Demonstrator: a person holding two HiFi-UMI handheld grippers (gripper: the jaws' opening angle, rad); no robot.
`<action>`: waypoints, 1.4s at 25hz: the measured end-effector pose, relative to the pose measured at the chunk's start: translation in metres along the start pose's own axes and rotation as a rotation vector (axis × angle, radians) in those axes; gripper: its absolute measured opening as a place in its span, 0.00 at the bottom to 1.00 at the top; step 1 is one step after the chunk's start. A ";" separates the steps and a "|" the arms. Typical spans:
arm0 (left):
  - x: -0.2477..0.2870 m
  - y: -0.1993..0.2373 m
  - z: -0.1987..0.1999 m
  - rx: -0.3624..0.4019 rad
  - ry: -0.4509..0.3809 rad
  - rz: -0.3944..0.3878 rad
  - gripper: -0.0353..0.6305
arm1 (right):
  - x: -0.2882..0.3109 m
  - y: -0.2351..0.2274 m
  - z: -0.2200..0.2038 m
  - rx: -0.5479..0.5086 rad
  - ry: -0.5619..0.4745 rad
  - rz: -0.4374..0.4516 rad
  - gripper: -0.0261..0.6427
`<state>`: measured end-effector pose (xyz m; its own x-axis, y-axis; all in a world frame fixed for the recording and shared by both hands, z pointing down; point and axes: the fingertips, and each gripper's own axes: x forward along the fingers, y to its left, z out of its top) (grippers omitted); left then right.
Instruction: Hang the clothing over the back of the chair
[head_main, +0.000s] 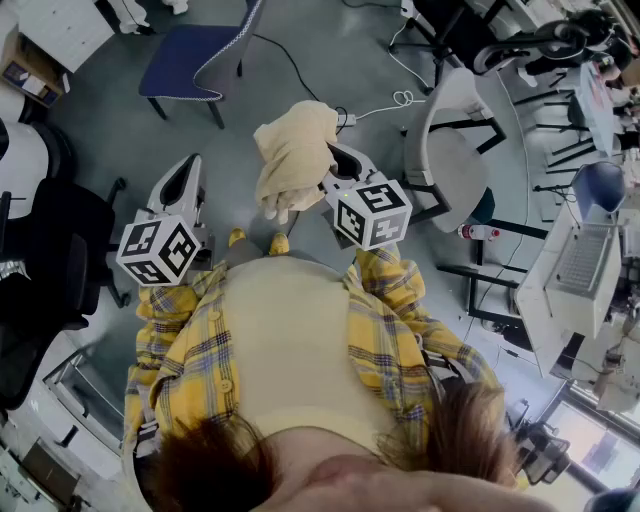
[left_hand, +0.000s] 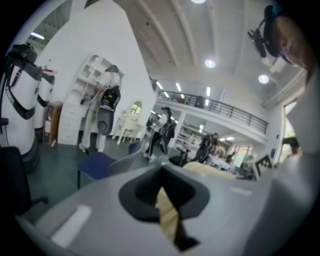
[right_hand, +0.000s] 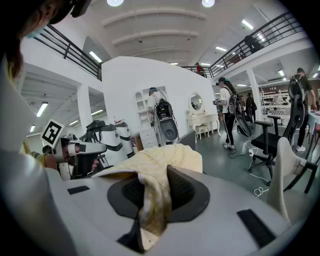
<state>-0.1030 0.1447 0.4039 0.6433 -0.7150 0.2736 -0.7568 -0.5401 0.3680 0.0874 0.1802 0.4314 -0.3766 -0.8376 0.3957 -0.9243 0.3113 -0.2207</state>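
Note:
A cream-yellow garment (head_main: 295, 150) hangs bunched in the air in front of me, with my right gripper (head_main: 325, 172) shut on it. In the right gripper view the cloth (right_hand: 160, 160) drapes over the jaws of that gripper (right_hand: 150, 192) and fills the gap between them. My left gripper (head_main: 188, 172) hovers to the left of the garment, apart from it, with its jaws together. Only a thin tan strip shows in its slit (left_hand: 164, 195). The blue-seated chair (head_main: 195, 50) with a grey back stands farther ahead on the floor, also visible as the blue chair (left_hand: 102, 165) in the left gripper view.
A white chair (head_main: 455, 160) stands to the right of the garment, with a white cable (head_main: 400, 100) on the floor near it. A black office chair (head_main: 50, 250) is at the left and a desk (head_main: 580, 270) at the right. Several people stand far off.

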 end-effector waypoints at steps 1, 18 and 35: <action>0.001 -0.001 -0.001 -0.001 0.000 0.000 0.06 | 0.000 -0.002 0.000 0.001 0.000 -0.001 0.15; 0.010 -0.012 -0.006 0.015 0.010 0.021 0.06 | -0.002 -0.022 -0.004 0.025 -0.015 -0.022 0.16; 0.048 0.010 0.027 0.023 -0.020 -0.003 0.06 | 0.031 -0.045 0.017 0.079 -0.027 -0.062 0.15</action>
<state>-0.0832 0.0926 0.3965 0.6434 -0.7219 0.2550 -0.7576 -0.5523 0.3478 0.1179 0.1325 0.4384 -0.3163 -0.8661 0.3870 -0.9376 0.2234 -0.2663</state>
